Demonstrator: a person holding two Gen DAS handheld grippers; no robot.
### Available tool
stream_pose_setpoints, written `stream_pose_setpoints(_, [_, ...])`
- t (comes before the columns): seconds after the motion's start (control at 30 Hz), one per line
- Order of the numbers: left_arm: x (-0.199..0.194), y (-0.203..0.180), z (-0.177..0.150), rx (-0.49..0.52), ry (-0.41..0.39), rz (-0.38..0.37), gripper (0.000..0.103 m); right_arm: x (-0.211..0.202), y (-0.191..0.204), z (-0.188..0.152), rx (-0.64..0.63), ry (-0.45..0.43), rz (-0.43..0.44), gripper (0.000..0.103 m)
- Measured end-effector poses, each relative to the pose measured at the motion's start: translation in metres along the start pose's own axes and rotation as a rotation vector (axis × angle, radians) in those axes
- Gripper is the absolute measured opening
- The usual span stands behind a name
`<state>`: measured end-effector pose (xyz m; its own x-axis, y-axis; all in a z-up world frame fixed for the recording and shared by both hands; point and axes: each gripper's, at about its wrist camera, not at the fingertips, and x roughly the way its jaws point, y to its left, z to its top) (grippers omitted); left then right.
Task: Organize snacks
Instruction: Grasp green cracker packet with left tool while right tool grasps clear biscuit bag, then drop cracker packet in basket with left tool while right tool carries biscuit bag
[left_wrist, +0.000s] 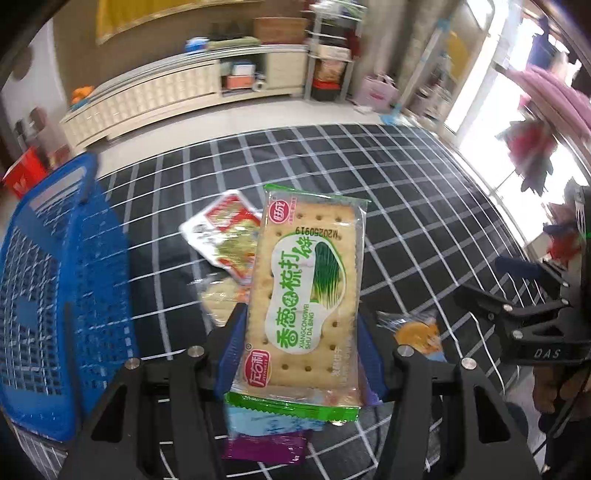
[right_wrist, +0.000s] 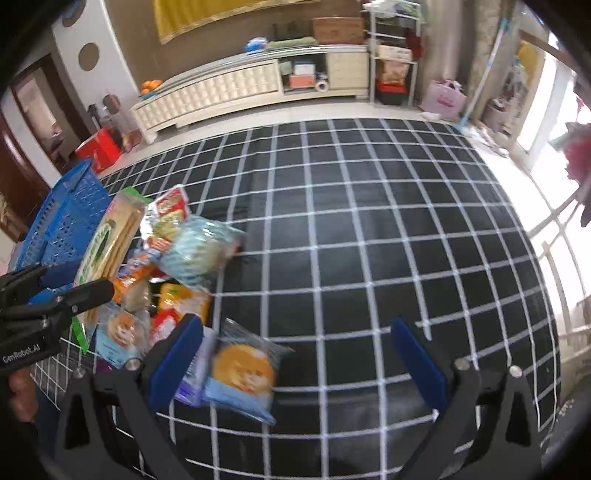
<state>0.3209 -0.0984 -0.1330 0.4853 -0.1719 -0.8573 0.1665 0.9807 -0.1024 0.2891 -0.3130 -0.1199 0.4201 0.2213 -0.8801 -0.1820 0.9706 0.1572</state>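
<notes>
My left gripper (left_wrist: 299, 354) is shut on a green-edged soda cracker pack (left_wrist: 303, 295) and holds it above the checked cloth; the pack also shows in the right wrist view (right_wrist: 107, 240). A blue plastic basket (left_wrist: 55, 288) stands to its left, and shows in the right wrist view (right_wrist: 70, 221). My right gripper (right_wrist: 295, 362) is open and empty, low over the cloth. A blue pack with an orange round snack (right_wrist: 243, 373) lies between its fingers, nearer the left one. A heap of mixed snack packs (right_wrist: 173, 258) lies left of it.
A black cloth with a white grid (right_wrist: 369, 221) covers the table. A red and white snack pack (left_wrist: 225, 229) lies beyond the held crackers. A cream cabinet (right_wrist: 240, 88) and shelves stand along the far wall. Bright windows are on the right.
</notes>
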Motion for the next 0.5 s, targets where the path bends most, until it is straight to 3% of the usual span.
stream_pose_setpoints(0.23, [0.006, 0.023, 0.004, -0.063, -0.048, 0.103, 0.054, 0.028, 0.032, 0.029, 0.015, 0.046, 0.108, 0.102])
stream_pose_setpoints(0.5, [0.028, 0.03, 0.012, -0.069, -0.045, 0.141, 0.054, 0.08, 0.041, 0.048, 0.17, 0.167, 0.225, 0.089])
